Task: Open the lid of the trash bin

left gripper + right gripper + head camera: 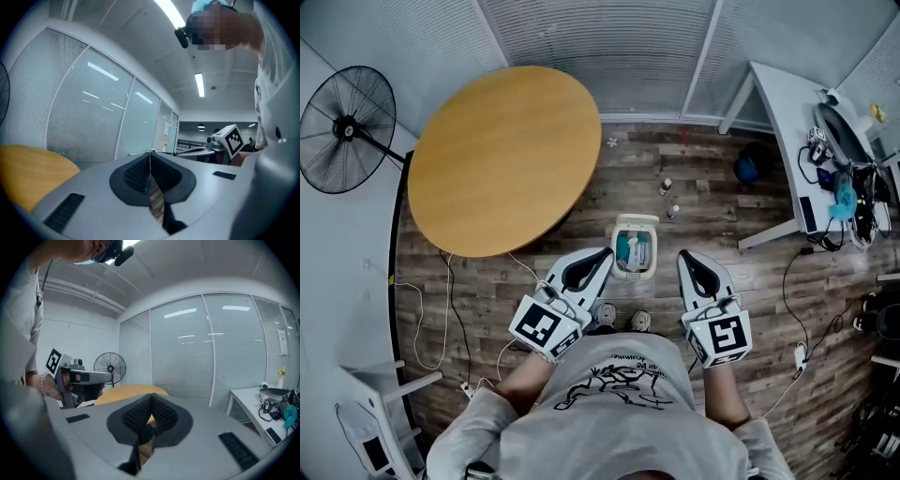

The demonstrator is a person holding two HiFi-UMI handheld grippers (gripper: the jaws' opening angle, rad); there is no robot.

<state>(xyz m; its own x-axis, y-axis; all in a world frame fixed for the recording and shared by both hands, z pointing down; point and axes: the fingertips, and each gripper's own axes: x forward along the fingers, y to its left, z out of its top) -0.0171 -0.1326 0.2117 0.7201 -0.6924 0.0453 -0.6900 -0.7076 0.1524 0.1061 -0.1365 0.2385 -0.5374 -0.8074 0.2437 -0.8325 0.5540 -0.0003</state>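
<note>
As seen from the head view, stood small and white on the wood floor (581, 211): trash bin (635, 247), between left gripper (602, 255) and right gripper (684, 256), showing teal within. Could not make out its lid. Held both grippers' jaws pressed together, empty. Caught the bin in the head view alone.

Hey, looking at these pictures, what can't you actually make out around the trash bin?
- Trash bin: small in the head view, so whether it is open or closed cannot be told. Both gripper views aim above it.
- Two small objects on the floor beyond it: too small to identify.
- Desk clutter at the head view's right edge: tangled and partly cut off.
</note>
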